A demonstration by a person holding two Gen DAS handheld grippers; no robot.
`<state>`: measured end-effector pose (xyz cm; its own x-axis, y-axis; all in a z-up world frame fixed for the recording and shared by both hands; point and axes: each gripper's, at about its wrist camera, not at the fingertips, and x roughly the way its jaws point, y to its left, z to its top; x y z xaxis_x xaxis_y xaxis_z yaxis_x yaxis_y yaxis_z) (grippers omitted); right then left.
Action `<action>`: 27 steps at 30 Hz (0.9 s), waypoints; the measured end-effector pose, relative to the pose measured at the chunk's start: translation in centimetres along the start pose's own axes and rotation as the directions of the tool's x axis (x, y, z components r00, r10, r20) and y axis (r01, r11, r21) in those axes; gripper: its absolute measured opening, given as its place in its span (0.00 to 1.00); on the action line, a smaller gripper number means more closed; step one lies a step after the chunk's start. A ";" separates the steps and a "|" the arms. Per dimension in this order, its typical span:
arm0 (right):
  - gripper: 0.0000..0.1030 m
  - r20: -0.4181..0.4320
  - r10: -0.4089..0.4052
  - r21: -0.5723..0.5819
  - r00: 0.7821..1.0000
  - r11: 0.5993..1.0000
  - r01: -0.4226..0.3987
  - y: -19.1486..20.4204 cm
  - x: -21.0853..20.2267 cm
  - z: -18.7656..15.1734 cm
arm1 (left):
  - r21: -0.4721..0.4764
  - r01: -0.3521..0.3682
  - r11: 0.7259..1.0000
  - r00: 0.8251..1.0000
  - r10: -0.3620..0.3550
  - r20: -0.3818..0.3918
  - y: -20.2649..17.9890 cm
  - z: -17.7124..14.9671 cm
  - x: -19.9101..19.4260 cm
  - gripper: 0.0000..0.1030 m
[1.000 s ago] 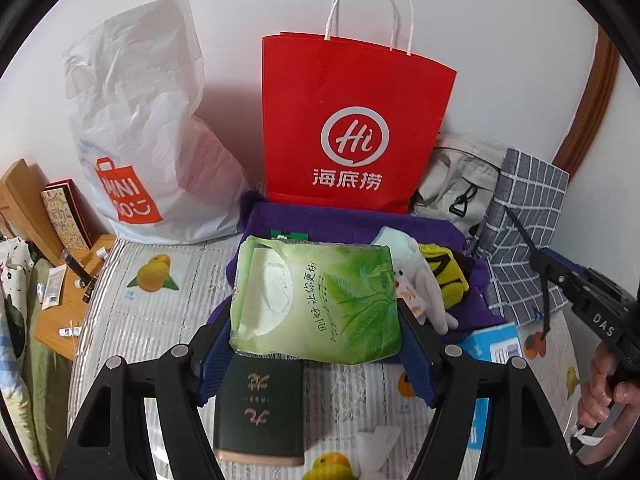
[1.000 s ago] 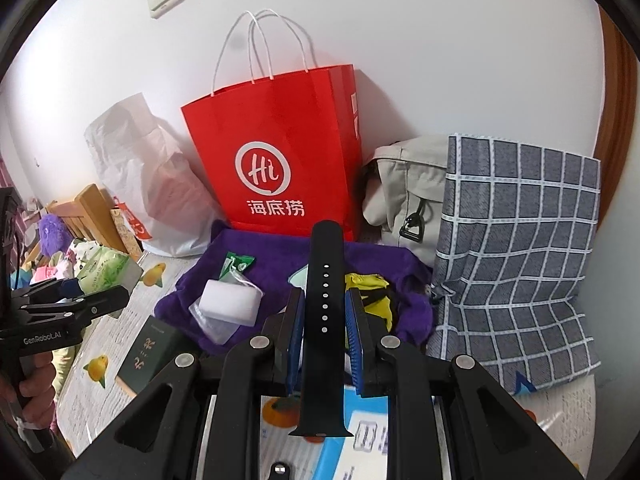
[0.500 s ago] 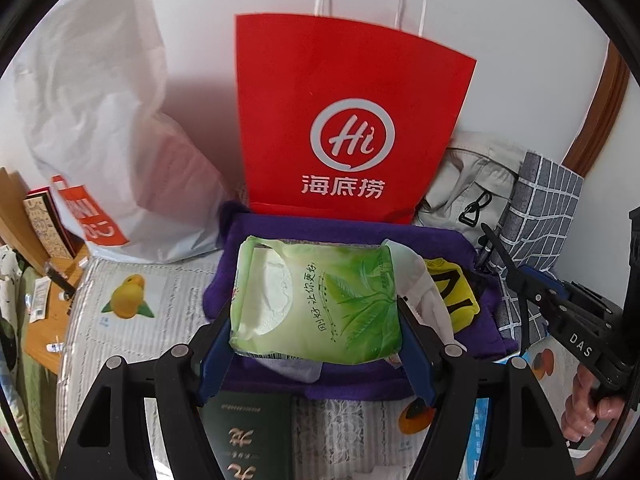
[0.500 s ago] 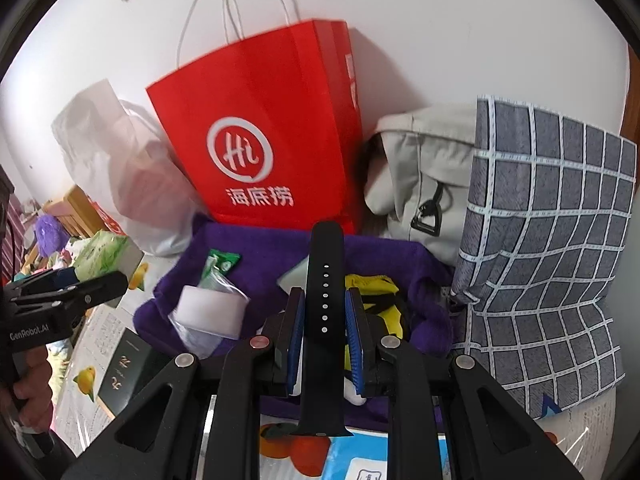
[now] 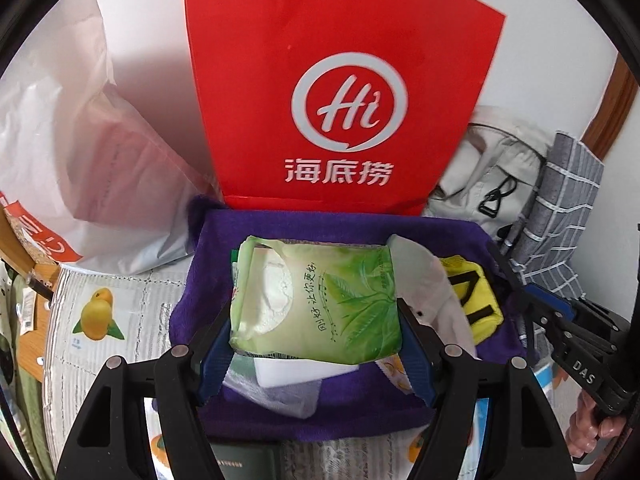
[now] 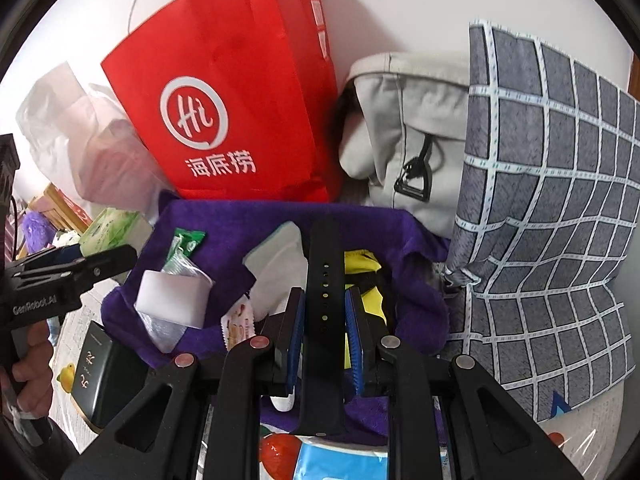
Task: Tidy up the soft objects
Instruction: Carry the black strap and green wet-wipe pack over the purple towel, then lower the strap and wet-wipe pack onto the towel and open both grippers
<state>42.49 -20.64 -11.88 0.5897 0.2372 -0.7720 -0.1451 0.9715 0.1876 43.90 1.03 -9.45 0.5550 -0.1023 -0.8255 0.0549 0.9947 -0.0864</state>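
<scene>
1. White plastic bag [image 5: 80,140] far left, slumped against the wall, orange print low on it.
2. Left gripper [image 5: 316,320] clamped on a green tissue pack [image 5: 320,304]; blue pads press its two short ends. Pack's long axis runs side to side across the jaws, printed leaf face up, text line running toward the far right corner. Pack hangs over the purple towel [image 5: 280,224], above a white block [image 5: 296,372] in clear wrap.
3. In the right wrist view the left gripper [image 6: 116,252] shows at the left edge, with the pack [image 6: 112,228] at its tip and a hand [image 6: 28,364] on its handle.
4. Dark green booklet [image 6: 100,368] lies just off the towel's near left edge, on the fruit-print sheet [image 5: 96,312].
5. Red paper bag [image 5: 344,92] stands upright behind the towel, touching its far edge.
6. Right gripper [image 6: 324,316] shut on a black strap [image 6: 324,292]; strap's long axis runs along the fingers, holed end pointing away toward the red bag, other end back under the gripper body. Strap is over the towel's middle.
7. Yellow pouch [image 6: 368,280] lies on the towel, right of the strap.
8. Beige bag [image 6: 408,128] then grey checked cushion [image 6: 560,200] stand at right.
</scene>
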 end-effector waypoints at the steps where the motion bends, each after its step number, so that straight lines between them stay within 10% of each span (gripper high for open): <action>1: 0.20 -0.005 0.000 0.002 1.000 1.000 0.000 -0.1 0.2 0.0 | -0.001 -0.001 1.000 1.000 0.001 -0.005 0.3 0.0 0.4 0.69; 27: 0.21 -0.088 0.010 0.025 0.996 1.000 -0.008 -0.5 5.0 -0.9 | -0.063 0.052 0.997 0.996 -0.056 -0.072 2.5 0.1 5.7 0.78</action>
<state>44.82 -19.98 -16.37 0.5163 0.2462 -0.8202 -0.1301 0.9692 0.2090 47.32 2.94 -14.32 0.4900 -0.1581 -0.8573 0.0312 0.9860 -0.1639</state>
